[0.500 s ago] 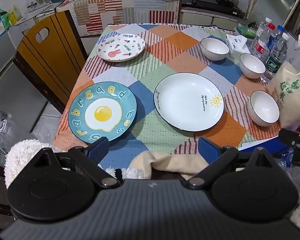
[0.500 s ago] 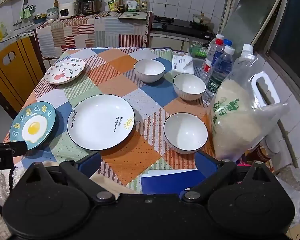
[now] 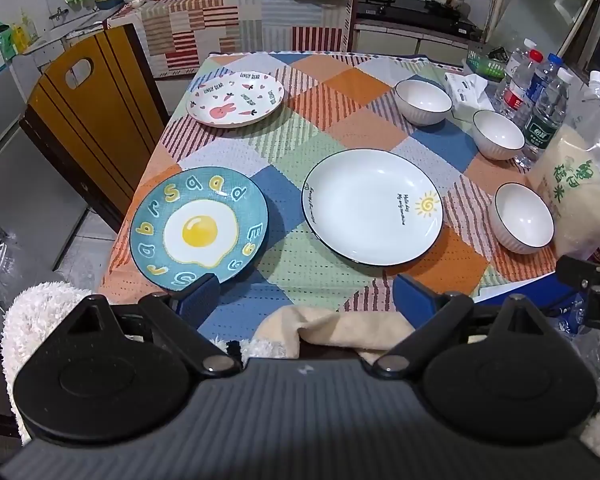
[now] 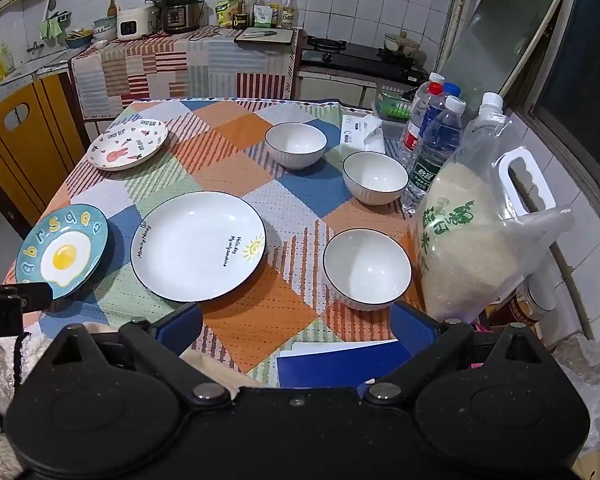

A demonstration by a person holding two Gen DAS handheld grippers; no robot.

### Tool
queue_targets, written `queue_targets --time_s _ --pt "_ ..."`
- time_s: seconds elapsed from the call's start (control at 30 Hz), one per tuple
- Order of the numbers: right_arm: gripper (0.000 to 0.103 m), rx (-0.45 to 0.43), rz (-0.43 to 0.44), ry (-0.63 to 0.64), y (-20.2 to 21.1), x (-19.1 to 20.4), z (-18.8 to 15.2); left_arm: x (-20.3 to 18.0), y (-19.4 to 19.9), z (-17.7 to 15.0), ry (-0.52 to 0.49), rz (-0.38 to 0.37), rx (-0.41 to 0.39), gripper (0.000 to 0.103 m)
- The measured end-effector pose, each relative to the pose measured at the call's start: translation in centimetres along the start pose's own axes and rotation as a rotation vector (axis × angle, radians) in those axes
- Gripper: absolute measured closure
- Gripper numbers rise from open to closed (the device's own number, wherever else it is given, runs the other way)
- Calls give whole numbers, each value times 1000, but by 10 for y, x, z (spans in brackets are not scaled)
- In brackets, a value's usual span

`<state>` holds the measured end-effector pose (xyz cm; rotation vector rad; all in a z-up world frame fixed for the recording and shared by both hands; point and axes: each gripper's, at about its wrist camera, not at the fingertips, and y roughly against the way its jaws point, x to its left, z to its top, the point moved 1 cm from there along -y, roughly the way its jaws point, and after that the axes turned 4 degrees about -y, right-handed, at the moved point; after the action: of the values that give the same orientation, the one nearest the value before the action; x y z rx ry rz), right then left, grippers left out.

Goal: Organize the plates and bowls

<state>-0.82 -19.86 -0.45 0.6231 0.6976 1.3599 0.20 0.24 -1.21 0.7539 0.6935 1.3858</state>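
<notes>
On the patchwork tablecloth point(image 3: 340, 120) lie a blue fried-egg plate point(image 3: 199, 229) point(image 4: 62, 253), a large white plate with a sun point(image 3: 373, 207) point(image 4: 199, 246) and a pink rabbit plate point(image 3: 235, 98) point(image 4: 128, 143). Three white bowls stand down the right side: far point(image 3: 423, 102) point(image 4: 295, 145), middle point(image 3: 498, 134) point(image 4: 375, 177) and near point(image 3: 523, 217) point(image 4: 367, 269). My left gripper point(image 3: 306, 294) hovers open over the near edge, between the egg plate and the white plate. My right gripper point(image 4: 298, 326) hovers open just short of the near bowl. Nothing sits between either pair of fingers.
A bag of rice point(image 4: 476, 240) and several water bottles point(image 4: 434, 144) crowd the table's right edge, with a tissue pack point(image 4: 360, 132) behind. A wooden chair point(image 3: 88, 120) stands at the left. A blue folder point(image 4: 340, 360) and beige cloth point(image 3: 332, 328) lie at the near edge.
</notes>
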Motion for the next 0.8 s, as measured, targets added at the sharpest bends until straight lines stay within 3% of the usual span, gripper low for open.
queue_targets --time_s 0.57,0.8 --pt "2 -49 31 17 -8 -3 -13 3 -5 -8 4 6 -72 7" --pt "2 -54 54 21 -17 -2 -20 7 -12 -11 23 -11 -64 7"
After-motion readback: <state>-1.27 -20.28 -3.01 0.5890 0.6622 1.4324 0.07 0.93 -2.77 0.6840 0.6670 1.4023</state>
